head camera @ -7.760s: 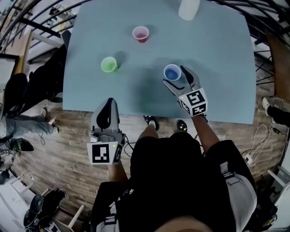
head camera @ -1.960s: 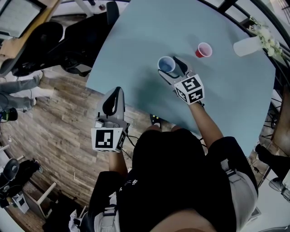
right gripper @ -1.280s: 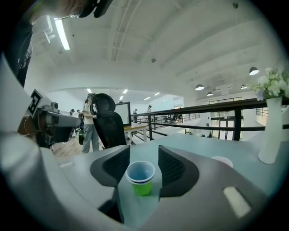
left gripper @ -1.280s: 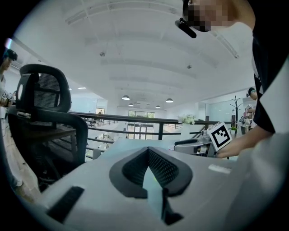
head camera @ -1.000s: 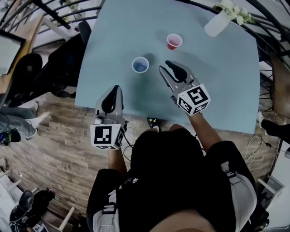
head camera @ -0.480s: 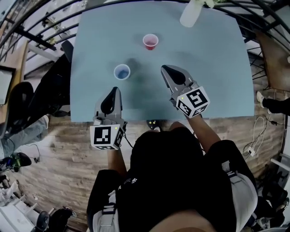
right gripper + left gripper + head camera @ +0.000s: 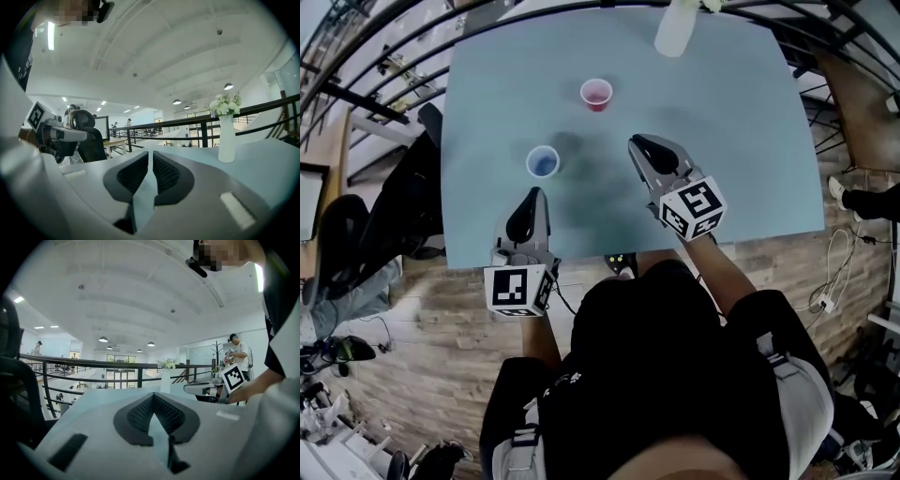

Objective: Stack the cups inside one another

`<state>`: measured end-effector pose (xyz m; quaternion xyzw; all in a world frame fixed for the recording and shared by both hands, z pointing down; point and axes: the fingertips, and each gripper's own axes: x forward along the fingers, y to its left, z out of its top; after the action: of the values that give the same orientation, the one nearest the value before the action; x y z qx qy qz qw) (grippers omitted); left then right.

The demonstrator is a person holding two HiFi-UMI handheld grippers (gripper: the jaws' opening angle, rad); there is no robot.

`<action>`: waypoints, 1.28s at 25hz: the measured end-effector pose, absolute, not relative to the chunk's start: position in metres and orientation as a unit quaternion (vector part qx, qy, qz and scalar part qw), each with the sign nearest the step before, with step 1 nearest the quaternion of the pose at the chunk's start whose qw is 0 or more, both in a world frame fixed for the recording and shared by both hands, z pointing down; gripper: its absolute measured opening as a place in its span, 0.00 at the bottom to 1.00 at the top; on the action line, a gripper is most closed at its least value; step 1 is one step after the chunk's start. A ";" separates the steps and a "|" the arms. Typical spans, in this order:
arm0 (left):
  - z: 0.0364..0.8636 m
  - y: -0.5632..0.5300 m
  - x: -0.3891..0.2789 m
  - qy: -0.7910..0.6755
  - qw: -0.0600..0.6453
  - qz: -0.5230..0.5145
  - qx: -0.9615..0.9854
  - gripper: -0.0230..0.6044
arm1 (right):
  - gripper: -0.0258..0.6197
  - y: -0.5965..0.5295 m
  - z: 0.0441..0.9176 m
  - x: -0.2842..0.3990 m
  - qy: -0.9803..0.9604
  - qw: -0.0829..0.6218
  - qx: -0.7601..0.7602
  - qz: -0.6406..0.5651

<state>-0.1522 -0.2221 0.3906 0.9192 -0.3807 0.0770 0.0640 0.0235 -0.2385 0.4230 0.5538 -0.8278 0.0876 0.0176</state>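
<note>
Since a second ago, the right claw [image 7: 642,150] has let go of the blue cup [image 7: 543,161] and pulled away from it. Its two jaws were apart then. Now they are pressed together with nothing between them. The claw hangs over the middle of the desk [image 7: 741,141], a bit nearer the front edge than the back.

The left claw [image 7: 528,204] is also closed and holds nothing. It sits at the front edge of the desk, close to the front left corner.

The blue cup stands upright near the left edge, just past the left claw and well apart from the right claw. A green cup showed earlier, but it cannot be seen now. It is likely under the blue cup, with the blue one set inside it.

The red cup [image 7: 596,94] stands alone, farther back toward the far edge. A white vase [image 7: 675,30] stands at the far edge.

So one cup looks stacked, and the red cup is still left to do. For the next move, the right claw would need to open, reach back to the red cup and pinch its wall gently. Then it would lift the cup, carry it over the blue cup and lower it straight in.
</note>
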 end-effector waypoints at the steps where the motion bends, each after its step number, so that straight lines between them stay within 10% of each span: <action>1: 0.391 -0.222 -0.152 -0.382 0.064 0.077 0.919 0.02 | 0.08 -0.241 0.425 0.026 -0.827 0.021 0.554 0.088; 17: 0.388 -0.237 -0.177 -0.457 0.069 0.092 0.882 0.02 | 0.41 -0.318 0.466 0.032 -0.841 0.063 0.525 0.112; 32: 0.390 -0.250 -0.186 -0.506 0.093 0.104 0.851 0.02 | 0.53 -0.383 0.494 0.036 -0.853 0.091 0.501 0.115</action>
<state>-0.1859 -0.2502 0.3900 0.8509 -0.5064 0.1045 0.0928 0.0359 -0.3834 0.4941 0.5006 -0.8532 0.1155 0.0906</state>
